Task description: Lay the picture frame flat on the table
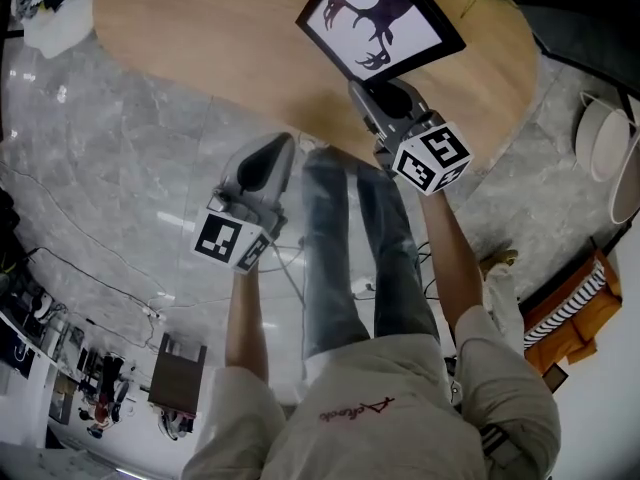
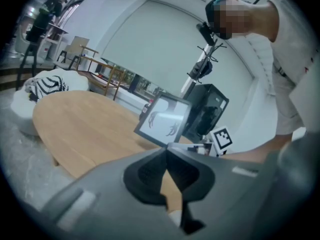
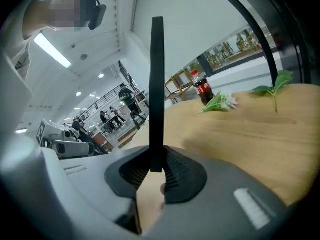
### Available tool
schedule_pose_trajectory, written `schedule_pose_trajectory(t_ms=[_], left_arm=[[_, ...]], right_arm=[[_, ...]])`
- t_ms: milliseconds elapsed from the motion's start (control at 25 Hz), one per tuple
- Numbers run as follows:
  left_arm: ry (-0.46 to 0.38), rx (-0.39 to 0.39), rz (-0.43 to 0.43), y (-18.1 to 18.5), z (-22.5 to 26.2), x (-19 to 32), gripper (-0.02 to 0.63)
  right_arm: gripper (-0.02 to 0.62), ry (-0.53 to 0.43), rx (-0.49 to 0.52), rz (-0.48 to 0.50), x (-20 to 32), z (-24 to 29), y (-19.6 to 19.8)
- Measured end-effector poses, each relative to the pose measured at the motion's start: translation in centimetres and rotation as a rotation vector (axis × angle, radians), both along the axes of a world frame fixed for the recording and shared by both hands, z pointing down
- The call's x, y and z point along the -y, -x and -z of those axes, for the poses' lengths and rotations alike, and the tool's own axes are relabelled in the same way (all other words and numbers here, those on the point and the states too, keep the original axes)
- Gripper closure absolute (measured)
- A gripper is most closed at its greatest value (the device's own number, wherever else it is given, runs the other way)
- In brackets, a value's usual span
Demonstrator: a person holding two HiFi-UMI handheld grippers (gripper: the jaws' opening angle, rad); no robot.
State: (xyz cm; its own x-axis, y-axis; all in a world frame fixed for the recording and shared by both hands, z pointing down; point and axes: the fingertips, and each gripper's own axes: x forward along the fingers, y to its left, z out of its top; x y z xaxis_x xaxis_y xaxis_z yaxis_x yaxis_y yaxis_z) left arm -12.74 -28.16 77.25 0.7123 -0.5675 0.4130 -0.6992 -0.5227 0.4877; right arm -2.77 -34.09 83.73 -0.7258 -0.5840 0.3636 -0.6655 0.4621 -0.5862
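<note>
table [image 1: 200, 53]: pale wood, smooth matt | floor [image 1: 110, 173]: grey stone-look, glossy | picture frame [image 1: 380, 23]: black, smooth rim

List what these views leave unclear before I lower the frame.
- Head view: lower edge of the picture frame hidden behind the right gripper; top corner cut off.
- Right gripper view: frame edge-on, its bottom between the jaws, so contact with the table is unclear.
- Left gripper view: its back faces away.

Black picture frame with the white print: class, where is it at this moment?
In the head view the black picture frame sits top centre-right, tilted over the oval wooden table, its lower edge clamped in the right tool.
</note>
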Motion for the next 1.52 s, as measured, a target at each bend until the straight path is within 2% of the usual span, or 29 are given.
schedule_pose_trajectory(t_ms=[200,520,800,960,1200,1520], left_arm=[[0.027,0.0,0.004,1.1,-1.8,-0.5,0.606],[0.035,-0.018,0.03,2.6,-2.0,0.5,0.606],[0.028,-0.026,0.035,2.7,-1.7,1.6,0.606],[0.025,-0.024,0.04,2.7,-1.5,1.6,0.606],[0.029,-0.023,0.042,2.3,-1.5,1.8,0.606],[0.024,-0.017,0.047,2.1,-1.1,2.1,0.606]], right_arm=[[0.522,0.058,-0.015,0.01,-0.9,-3.8,0.7],[0.522,0.109,-0.009,0.0,-0.6,-4.9,1.5],[0.52,0.195,0.081,-0.06,0.2,-5.5,1.2],[0.52,0.252,0.178,-0.138,0.7,-5.5,0.9],[0.52,0.359,0.425,-0.289,1.5,-5.8,0.5],[0.52,0.43,0.632,-0.395,2.3,-5.9,-0.2]])
